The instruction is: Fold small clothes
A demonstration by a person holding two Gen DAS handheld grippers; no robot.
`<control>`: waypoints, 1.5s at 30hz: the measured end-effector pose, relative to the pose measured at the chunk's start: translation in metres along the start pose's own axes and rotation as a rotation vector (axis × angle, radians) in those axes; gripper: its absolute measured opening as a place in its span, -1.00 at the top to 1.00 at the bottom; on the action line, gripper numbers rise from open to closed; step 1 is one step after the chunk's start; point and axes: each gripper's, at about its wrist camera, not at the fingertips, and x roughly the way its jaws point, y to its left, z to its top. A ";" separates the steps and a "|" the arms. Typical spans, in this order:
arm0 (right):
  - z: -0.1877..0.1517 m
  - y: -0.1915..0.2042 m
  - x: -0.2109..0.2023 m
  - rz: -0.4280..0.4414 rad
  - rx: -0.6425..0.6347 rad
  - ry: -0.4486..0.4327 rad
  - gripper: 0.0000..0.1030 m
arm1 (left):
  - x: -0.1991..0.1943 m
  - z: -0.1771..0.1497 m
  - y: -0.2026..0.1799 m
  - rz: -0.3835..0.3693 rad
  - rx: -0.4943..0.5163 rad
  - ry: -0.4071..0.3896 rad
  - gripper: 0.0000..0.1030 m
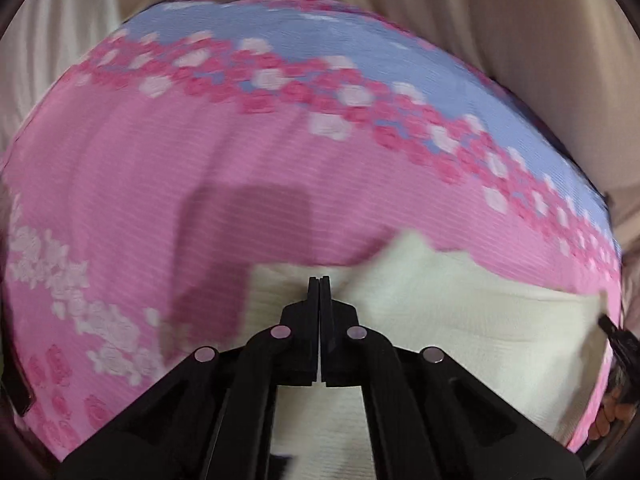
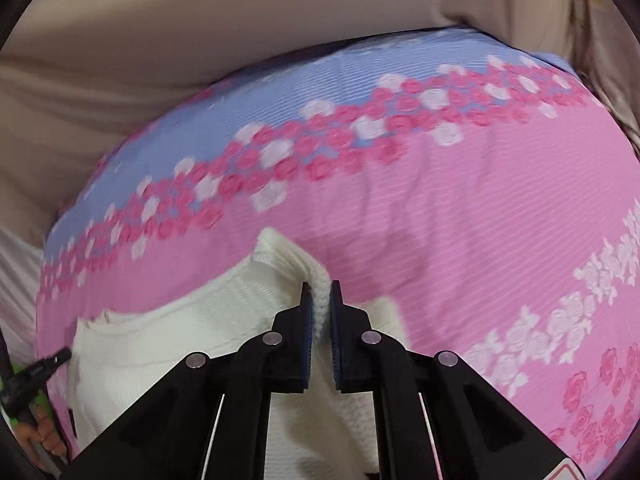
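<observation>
A small cream knitted garment (image 1: 460, 312) lies on a pink and blue flowered bedcover (image 1: 200, 184). My left gripper (image 1: 319, 284) is shut, its tips pressed together on a thin edge of the cream garment. In the right wrist view the same garment (image 2: 168, 344) shows, with a ribbed edge standing up. My right gripper (image 2: 321, 294) is shut on that ribbed edge of the garment. The other gripper's tip shows at the right edge of the left wrist view (image 1: 616, 336) and at the left edge of the right wrist view (image 2: 36, 368).
The bedcover (image 2: 460, 220) has bands of pink and white roses. Beige fabric (image 1: 500, 20) rises behind the bed, also in the right wrist view (image 2: 160, 40). The person's fingers (image 1: 616, 412) show at the right edge.
</observation>
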 end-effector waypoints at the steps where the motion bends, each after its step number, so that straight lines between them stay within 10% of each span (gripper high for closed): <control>1: 0.003 -0.012 0.010 -0.022 0.029 0.031 0.87 | 0.006 0.000 0.010 -0.001 -0.027 0.018 1.00; 8: 0.003 -0.015 -0.001 0.056 0.034 0.032 0.66 | -0.037 -0.008 0.003 -0.209 -0.008 -0.041 1.00; 10: -0.001 -0.008 -0.014 0.073 0.003 0.003 0.44 | -0.048 -0.013 -0.008 -0.225 0.021 -0.062 0.60; 12: -0.002 -0.004 -0.010 0.070 -0.009 0.018 0.14 | -0.042 -0.011 -0.023 -0.199 0.049 -0.054 -0.22; 16: -0.005 -0.005 0.006 0.034 0.025 0.053 0.11 | -0.002 0.001 -0.042 -0.157 0.091 0.017 -0.06; 18: -0.008 -0.009 0.008 0.031 0.053 0.058 -0.06 | 0.017 0.001 -0.050 -0.204 0.114 0.090 0.83; 22: -0.010 -0.008 0.010 0.035 0.050 0.061 -0.08 | -0.002 -0.004 -0.050 -0.199 0.139 0.012 0.88; 26: -0.010 0.001 0.004 0.081 0.027 0.050 0.40 | -0.026 0.000 -0.007 -0.175 0.018 -0.038 0.88; 37: -0.008 0.024 0.028 0.045 -0.036 0.093 0.02 | 0.008 -0.013 -0.007 -0.119 0.038 0.031 0.87; 39: -0.007 0.025 0.039 0.072 -0.029 0.136 0.83 | 0.010 -0.011 -0.004 -0.108 0.038 0.035 0.87; 45: 0.004 -0.005 0.033 0.049 0.040 0.085 0.88 | 0.011 -0.010 0.008 -0.111 0.013 0.036 0.87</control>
